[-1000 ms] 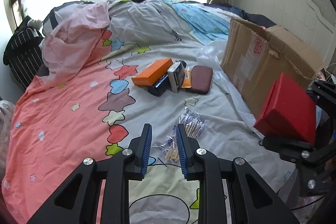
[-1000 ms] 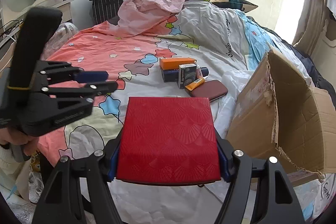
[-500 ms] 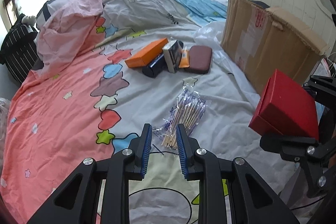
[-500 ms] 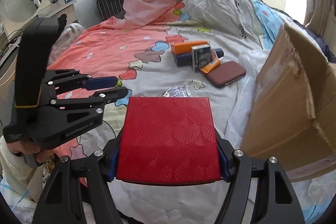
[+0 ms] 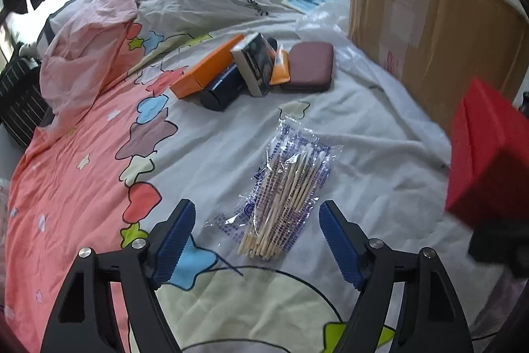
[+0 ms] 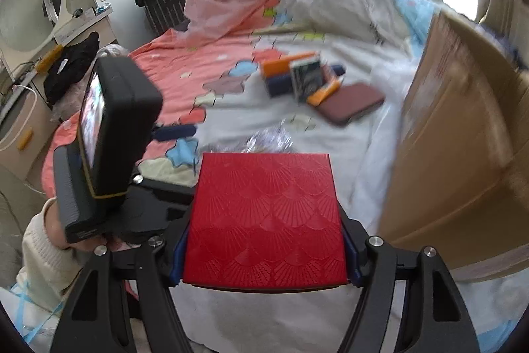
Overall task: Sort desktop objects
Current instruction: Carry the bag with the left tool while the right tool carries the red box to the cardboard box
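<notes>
My left gripper (image 5: 258,240) is open, its blue pads on either side of the near end of a clear bag of cotton swabs (image 5: 284,187) lying on the bed sheet. My right gripper (image 6: 264,250) is shut on a red box (image 6: 267,217), held above the bed's near edge; the box also shows at the right of the left wrist view (image 5: 486,154). Further back lie an orange box (image 5: 208,71), a dark blue case (image 5: 221,88), a small upright printed box (image 5: 254,65), a small orange tube (image 5: 281,71) and a maroon pouch (image 5: 309,66).
A large open cardboard box (image 5: 429,22) stands on the bed at the right, also in the right wrist view (image 6: 463,138). A crumpled pink and grey quilt (image 5: 115,22) is heaped at the back. A desk (image 6: 33,71) stands left of the bed.
My left gripper has opened and moved forward and down over the swab bag. My right gripper, still holding the red box, has swung right towards the cardboard box.
</notes>
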Available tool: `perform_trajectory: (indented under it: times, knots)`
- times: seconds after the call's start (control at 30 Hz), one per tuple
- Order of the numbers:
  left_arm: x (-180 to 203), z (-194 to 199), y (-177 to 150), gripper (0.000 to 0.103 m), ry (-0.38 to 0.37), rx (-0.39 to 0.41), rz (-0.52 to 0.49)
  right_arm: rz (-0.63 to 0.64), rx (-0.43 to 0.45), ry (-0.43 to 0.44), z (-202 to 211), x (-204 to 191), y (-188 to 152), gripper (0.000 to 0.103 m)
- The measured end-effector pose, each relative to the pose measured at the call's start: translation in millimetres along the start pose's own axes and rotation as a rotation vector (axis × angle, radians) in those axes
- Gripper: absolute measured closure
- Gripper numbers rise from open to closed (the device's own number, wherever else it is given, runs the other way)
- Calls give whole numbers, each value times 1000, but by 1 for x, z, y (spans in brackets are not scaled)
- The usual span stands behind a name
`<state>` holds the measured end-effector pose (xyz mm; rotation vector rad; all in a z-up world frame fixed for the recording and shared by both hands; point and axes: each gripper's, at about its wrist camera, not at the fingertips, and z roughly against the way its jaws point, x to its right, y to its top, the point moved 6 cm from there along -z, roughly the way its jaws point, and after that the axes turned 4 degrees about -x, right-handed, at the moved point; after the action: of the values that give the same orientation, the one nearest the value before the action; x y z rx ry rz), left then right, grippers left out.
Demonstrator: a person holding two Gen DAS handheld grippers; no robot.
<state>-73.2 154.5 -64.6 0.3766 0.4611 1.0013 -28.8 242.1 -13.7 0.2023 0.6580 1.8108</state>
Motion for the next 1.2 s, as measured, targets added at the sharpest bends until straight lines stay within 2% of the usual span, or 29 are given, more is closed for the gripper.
perform_trajectory:
  times: [0.2,0.27,0.33,0.4,0.63,0.67,0.73,0.8,0.87,0.97,1.2]
  knots:
    - [-1,-27,-1,21,-10,-39,-4,-49,-51,73,-34,17,-3,36]
    - [-3,-30,1,14,16,-32,-13,-55,-59,73,-41,22,-2,36]
    - [-2,-32,4,12,33,-25,-24,-64,-60,86,-45,27,-1,36]
    - [-2,-33,7,1,48,-19,-35,-64,-56,97,-46,30,1,36]
    - [3,-37,15,0,110,3,-93,-59,-34,108,-50,33,3,36]
    - [5,-37,16,3,118,3,-106,-59,-32,107,-51,34,4,36]
    - [14,-34,17,21,68,-1,-140,-64,-25,107,-50,35,3,36]
    - [21,-33,18,52,0,-27,-161,-74,-17,121,-47,37,3,36]
    - [26,-33,19,65,-55,-48,-176,-82,-13,126,-43,39,1,36]
    - [27,-33,21,71,-77,-47,-175,-88,-10,122,-41,41,-1,36]
    - [18,-23,20,75,-51,-53,-149,-95,-2,115,-32,40,-5,36]
